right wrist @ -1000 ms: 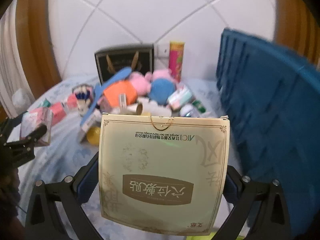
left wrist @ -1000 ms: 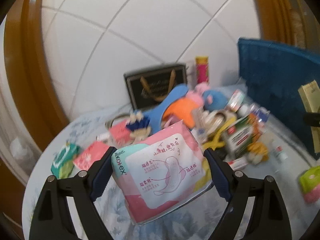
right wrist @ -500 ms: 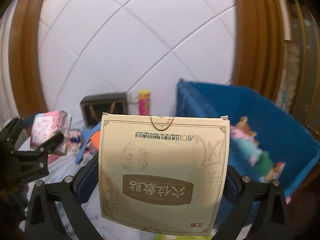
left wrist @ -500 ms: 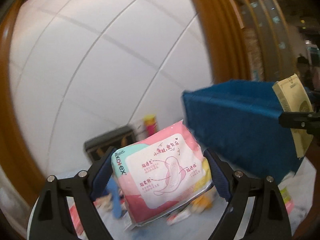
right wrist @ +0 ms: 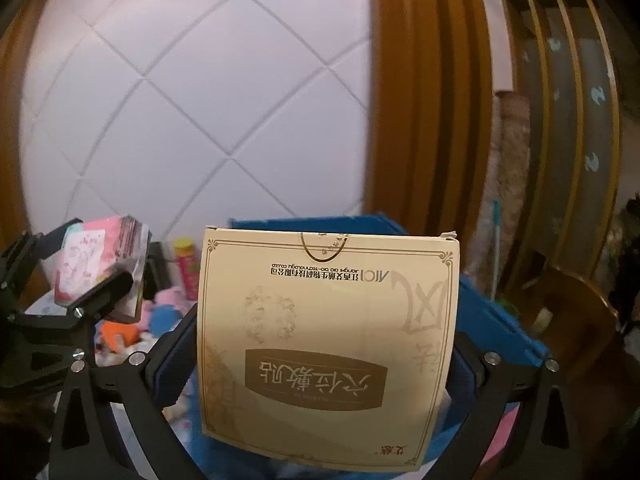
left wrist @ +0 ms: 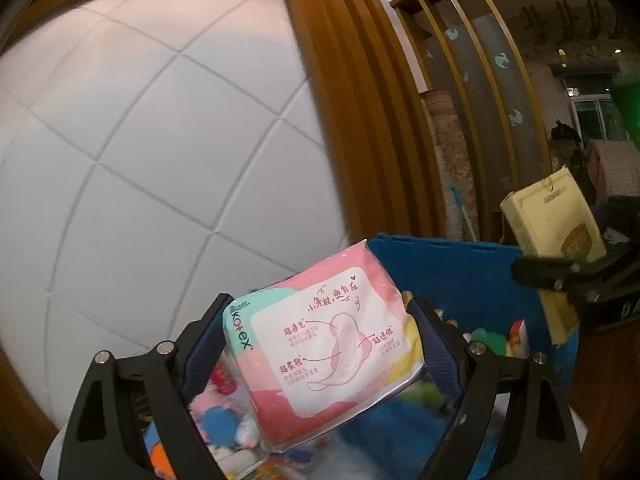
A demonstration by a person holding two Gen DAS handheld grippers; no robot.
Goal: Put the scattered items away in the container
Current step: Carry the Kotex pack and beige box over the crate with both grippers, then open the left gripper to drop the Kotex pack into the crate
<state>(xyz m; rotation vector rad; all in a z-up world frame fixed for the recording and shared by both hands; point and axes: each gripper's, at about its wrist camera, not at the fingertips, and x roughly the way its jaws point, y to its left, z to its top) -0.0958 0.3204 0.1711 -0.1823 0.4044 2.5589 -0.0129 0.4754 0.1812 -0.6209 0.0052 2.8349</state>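
The left gripper point(left wrist: 320, 332) pinches a pink-and-white soft plastic pack of sanitary pads point(left wrist: 320, 340), holding it in the air over the near left corner of the blue plastic crate point(left wrist: 452, 272). The right gripper point(right wrist: 320, 344) clamps a flat cream cardboard box with gold print point(right wrist: 328, 340) above the crate's point(right wrist: 496, 320) near edge. Plush toys point(left wrist: 480, 336) lie inside.
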